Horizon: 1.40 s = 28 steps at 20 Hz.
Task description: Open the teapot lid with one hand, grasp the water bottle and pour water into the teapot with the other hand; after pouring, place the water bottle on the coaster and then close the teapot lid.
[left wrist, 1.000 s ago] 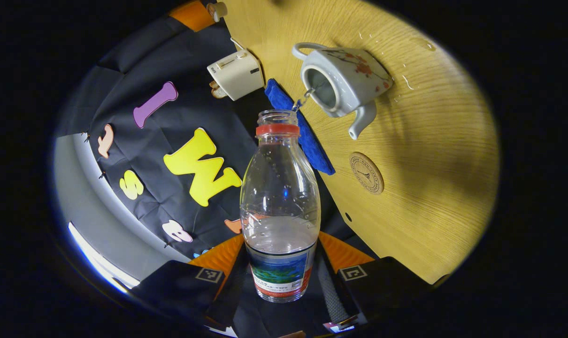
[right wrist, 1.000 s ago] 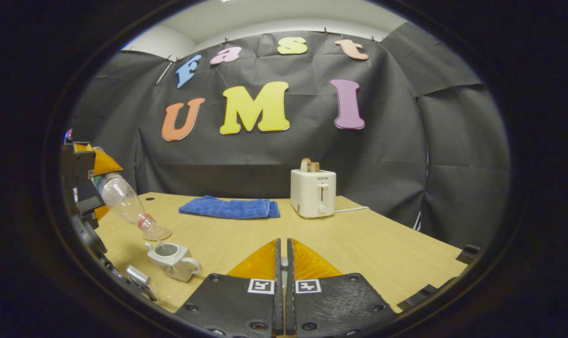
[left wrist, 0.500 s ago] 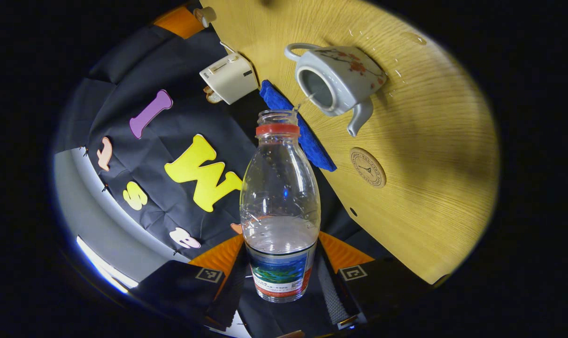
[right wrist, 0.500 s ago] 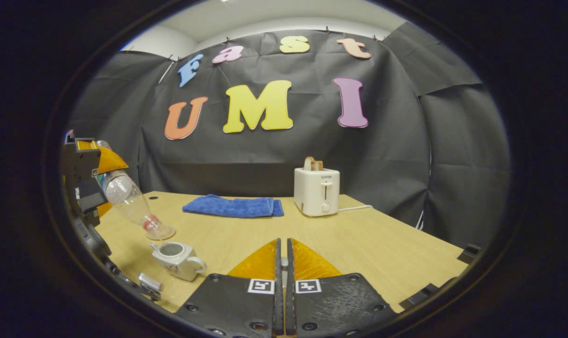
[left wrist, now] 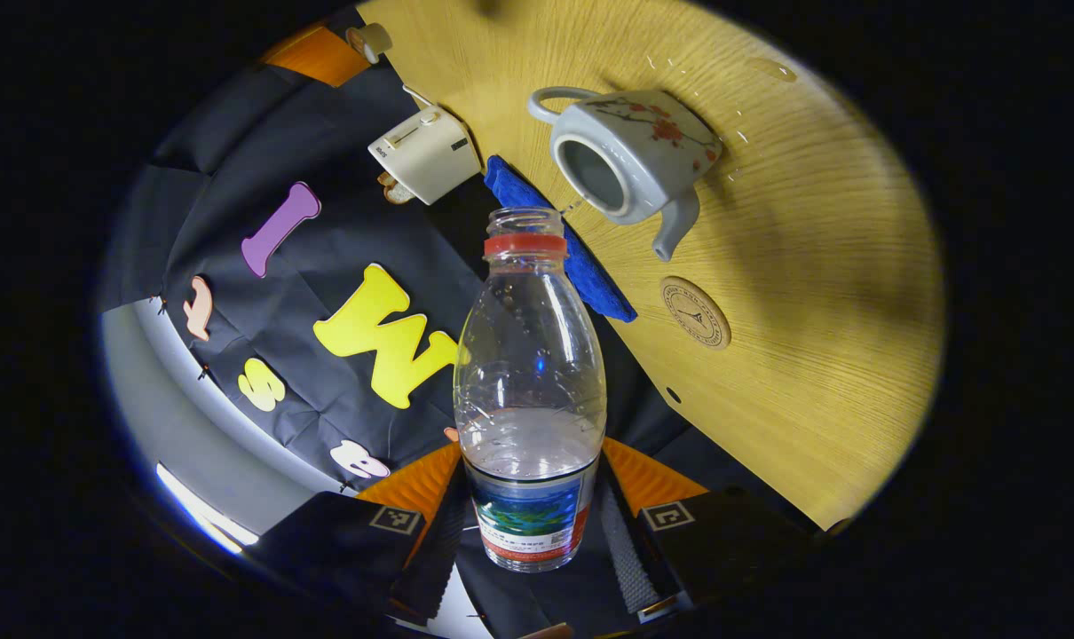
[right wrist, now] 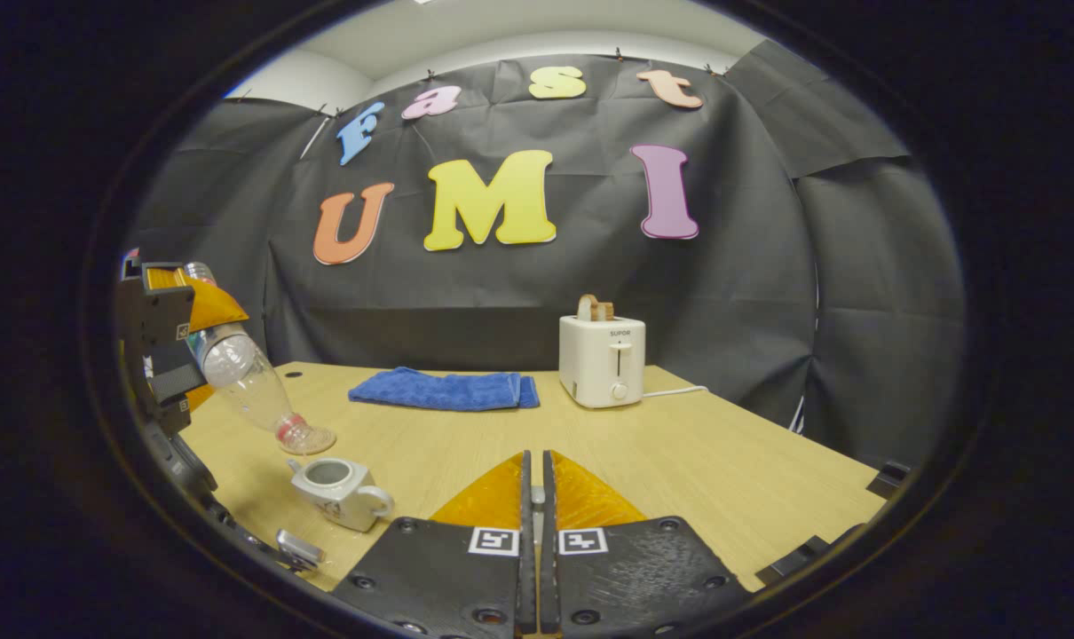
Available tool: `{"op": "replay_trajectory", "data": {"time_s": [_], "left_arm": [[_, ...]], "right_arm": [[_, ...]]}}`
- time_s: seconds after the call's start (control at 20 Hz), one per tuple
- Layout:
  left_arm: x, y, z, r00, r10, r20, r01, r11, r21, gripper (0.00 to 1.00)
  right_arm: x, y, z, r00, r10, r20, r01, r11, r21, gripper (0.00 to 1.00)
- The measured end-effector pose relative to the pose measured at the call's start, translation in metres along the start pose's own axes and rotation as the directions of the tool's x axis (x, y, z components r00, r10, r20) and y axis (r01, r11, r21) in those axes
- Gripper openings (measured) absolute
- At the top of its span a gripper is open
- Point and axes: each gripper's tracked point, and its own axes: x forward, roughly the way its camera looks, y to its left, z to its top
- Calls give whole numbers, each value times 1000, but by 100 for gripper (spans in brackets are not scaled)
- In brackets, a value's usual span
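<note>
I am holding the water bottle (left wrist: 530, 390) in my left tool (left wrist: 533, 515), with both fingers pressing on its sides near the bottom end. The bottle is clear plastic with a red ring under its open mouth and a bright label low down. It is sitting in the middle of the left gripper view, and some water is lying inside it just above the label. It is tipped with its mouth pointing down toward the teapot (left wrist: 630, 158), which is in the upper middle of that view. The teapot is pale with little red flowers painted on it, a curved handle and a short spout. Its top is open. It is standing on the wooden counter (left wrist: 794, 355). A round coaster (left wrist: 695, 311) is lying near the spout.

In the right gripper view, my right tool (right wrist: 537, 497) is closed tight with nothing between its fingers, at the bottom middle. The teapot (right wrist: 337, 493) is at the lower left there.
</note>
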Motion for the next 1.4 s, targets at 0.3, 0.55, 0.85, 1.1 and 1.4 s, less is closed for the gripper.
{"op": "replay_trajectory", "data": {"time_s": [0.3, 0.55, 0.85, 1.1, 1.4], "left_arm": [[-1, 0, 3, 1000, -4, 10, 4, 1000, 16, 75], [3, -7, 2, 999, -37, 27, 37, 999, -16, 75], [9, -28, 1, 989, -115, 93, 129, 978, -163, 75], [8, -30, -6, 981, -126, 146, 169, 927, -334, 75], [12, -36, -3, 964, -160, 214, 259, 754, -603, 75]], "right_arm": [[-1, 4, -1, 1000, 13, -9, -12, 1000, 12, 1], [0, 4, -4, 1000, 13, -17, -12, 1000, 15, 2], [0, -6, 0, 1000, -9, -12, 10, 1000, 21, 2], [3, -11, -4, 999, -16, -30, 17, 999, 38, 1], [4, -10, -4, 999, -26, -25, 26, 999, 19, 1]]}}
